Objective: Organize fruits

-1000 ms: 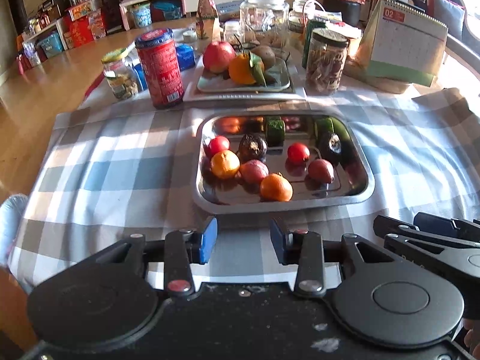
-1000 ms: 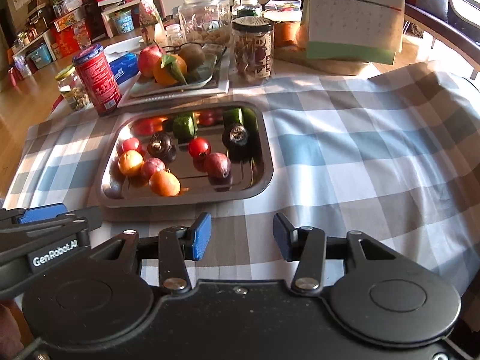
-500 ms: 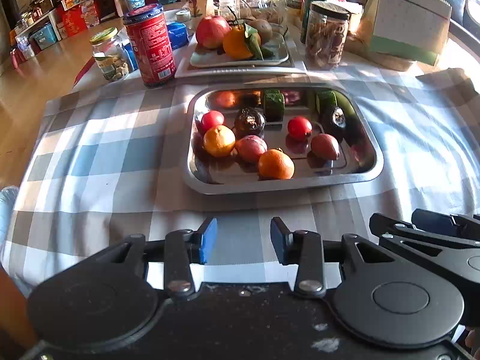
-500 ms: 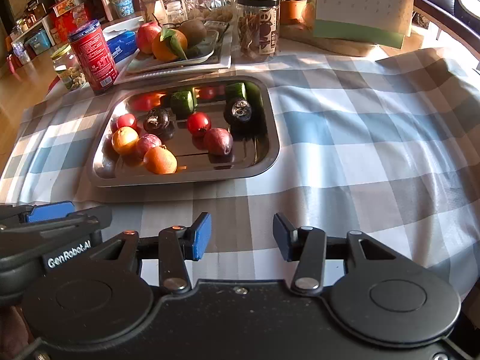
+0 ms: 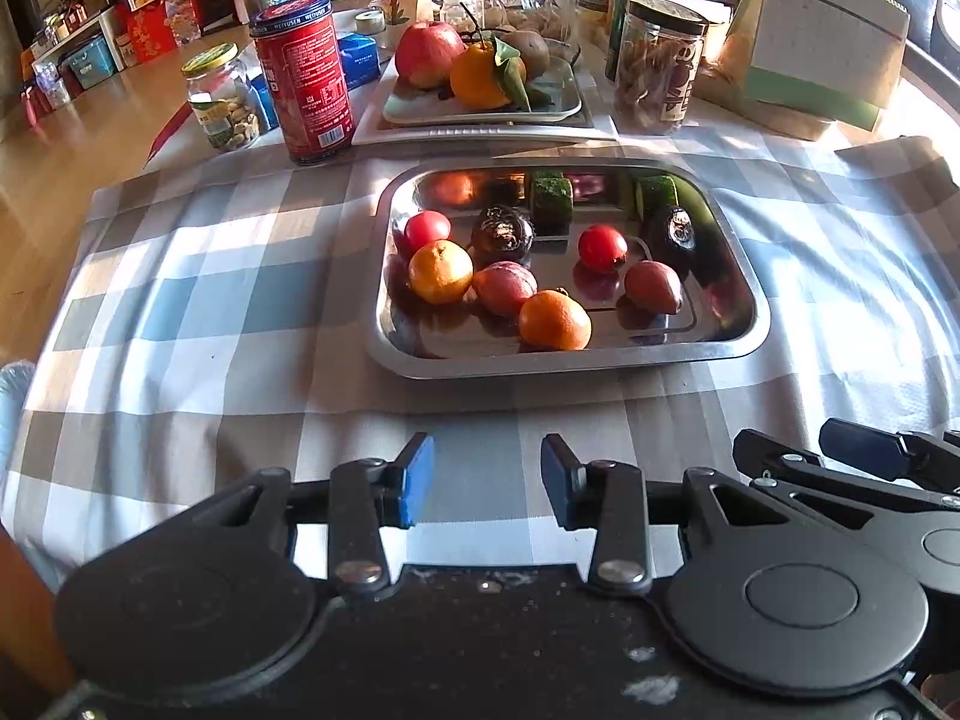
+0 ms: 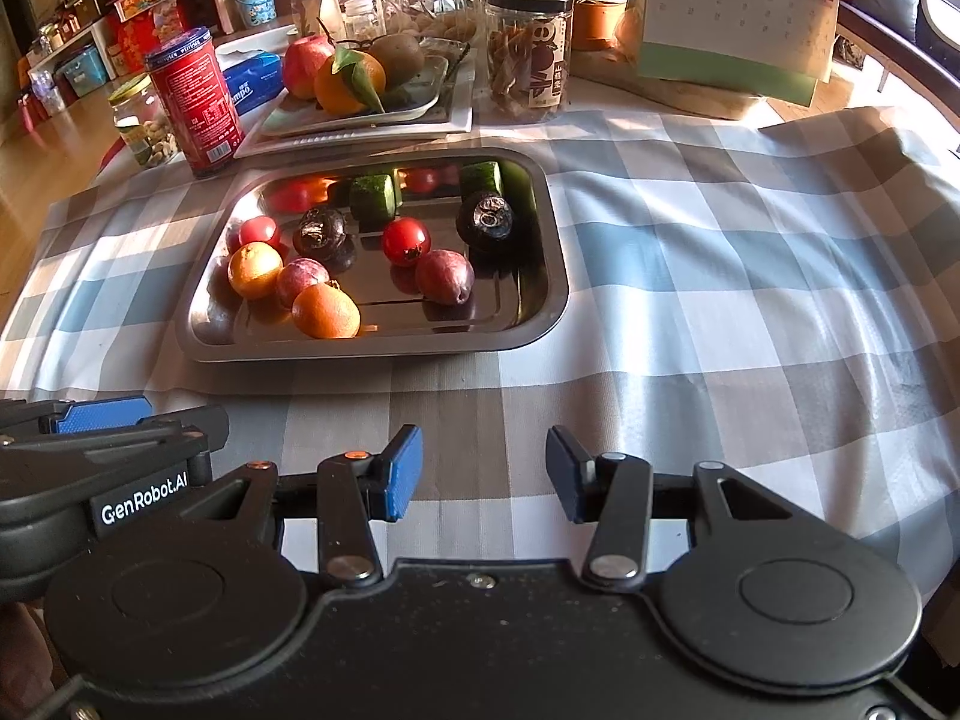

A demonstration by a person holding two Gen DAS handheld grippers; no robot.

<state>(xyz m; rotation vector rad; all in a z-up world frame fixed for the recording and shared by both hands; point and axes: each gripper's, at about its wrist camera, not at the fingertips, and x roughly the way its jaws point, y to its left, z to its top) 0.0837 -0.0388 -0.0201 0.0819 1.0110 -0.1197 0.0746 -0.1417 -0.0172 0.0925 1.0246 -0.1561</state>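
Left gripper [image 5: 483, 480] and right gripper [image 6: 483, 474]: jaws spread, nothing between them, both above the checked cloth [image 6: 720, 300] at its near edge. Fruits lie farther off in the metal tray [image 6: 540, 312]: two oranges [image 5: 554, 320], small red ones, dark ones.

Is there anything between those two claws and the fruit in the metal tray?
Nothing visible. Only bare checked cloth lies between the left gripper, the right gripper and the tray; both grippers are open and empty.
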